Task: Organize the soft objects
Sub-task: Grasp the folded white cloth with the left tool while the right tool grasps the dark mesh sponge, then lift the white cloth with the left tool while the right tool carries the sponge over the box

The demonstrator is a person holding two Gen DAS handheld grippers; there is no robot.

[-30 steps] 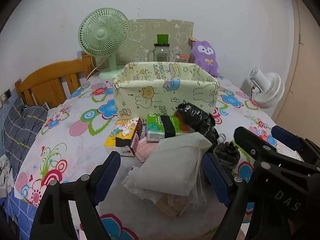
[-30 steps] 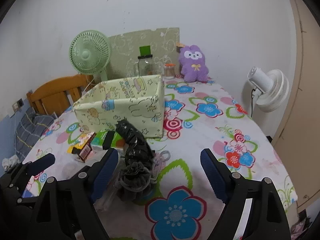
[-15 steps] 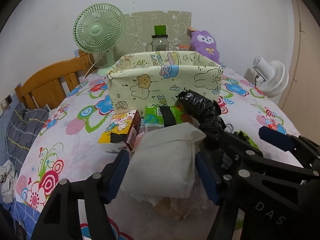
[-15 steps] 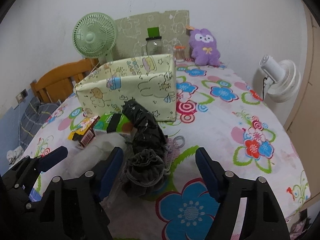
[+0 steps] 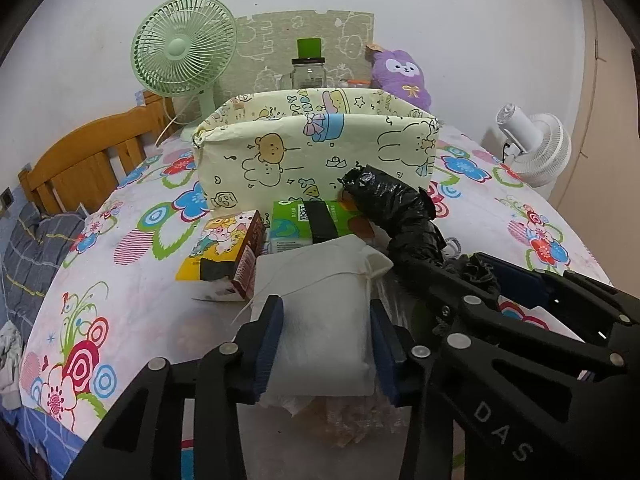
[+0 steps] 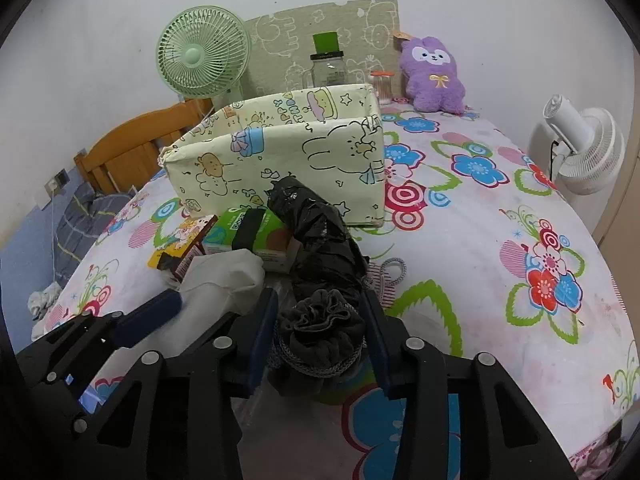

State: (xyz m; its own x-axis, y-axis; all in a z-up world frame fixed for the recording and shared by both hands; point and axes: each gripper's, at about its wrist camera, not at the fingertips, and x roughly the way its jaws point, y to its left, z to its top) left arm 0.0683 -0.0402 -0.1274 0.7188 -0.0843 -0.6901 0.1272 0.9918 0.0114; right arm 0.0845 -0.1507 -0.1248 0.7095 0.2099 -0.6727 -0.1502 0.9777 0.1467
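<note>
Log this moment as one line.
left gripper: closing on white pouch | right gripper: closing on dark scrunchie bundle | box: behind

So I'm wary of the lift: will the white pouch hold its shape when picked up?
Probably not. The white pouch looks like soft cloth with a drawstring, so it should sag outside the left gripper, whose jaws have just been closing onto its sides. It looks puffy and likely light, and hardly slippery.

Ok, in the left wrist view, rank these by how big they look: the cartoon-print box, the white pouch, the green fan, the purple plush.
1. cartoon-print box
2. white pouch, though it sits nearest the camera, which enlarges it
3. green fan
4. purple plush, farthest back, so its true size is unsure
</note>
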